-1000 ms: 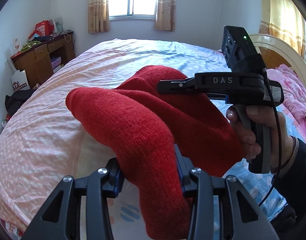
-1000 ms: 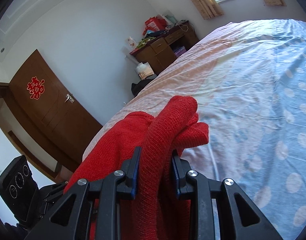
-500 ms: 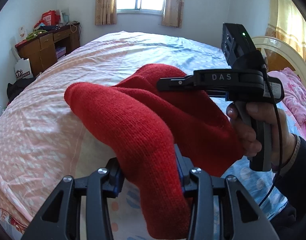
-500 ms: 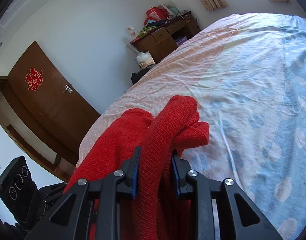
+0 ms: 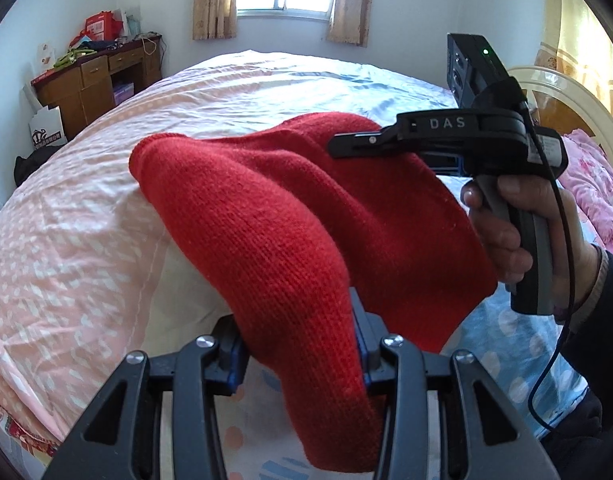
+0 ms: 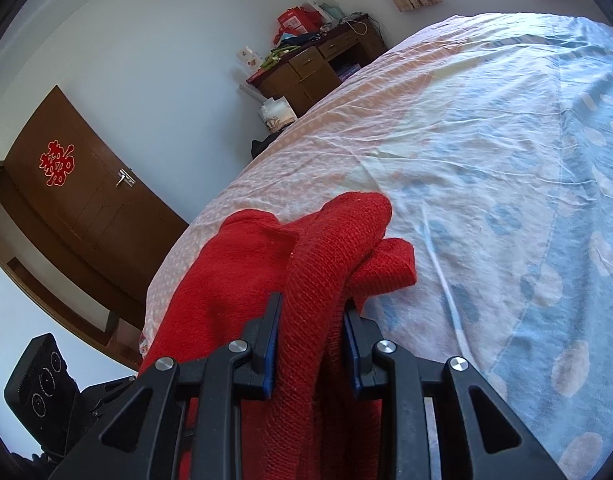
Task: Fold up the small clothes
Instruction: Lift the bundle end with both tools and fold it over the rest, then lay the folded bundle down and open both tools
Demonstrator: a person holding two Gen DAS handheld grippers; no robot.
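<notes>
A red knitted garment hangs in the air above the bed, held by both grippers. My left gripper is shut on a thick bunch of its fabric at the near end. In the left wrist view the right gripper comes in from the right and grips the far upper part of the garment. In the right wrist view the garment is bunched between the fingers of my right gripper, which is shut on it. The garment's lower edge hangs down out of sight.
The bed has a pink and blue dotted sheet. A wooden desk with clutter stands at the far left wall. A brown door is at the left. A pink pillow and headboard are at the right.
Both grippers have lowered and tilted with the garment, so the bed shows more in both views. The grips have not changed.
</notes>
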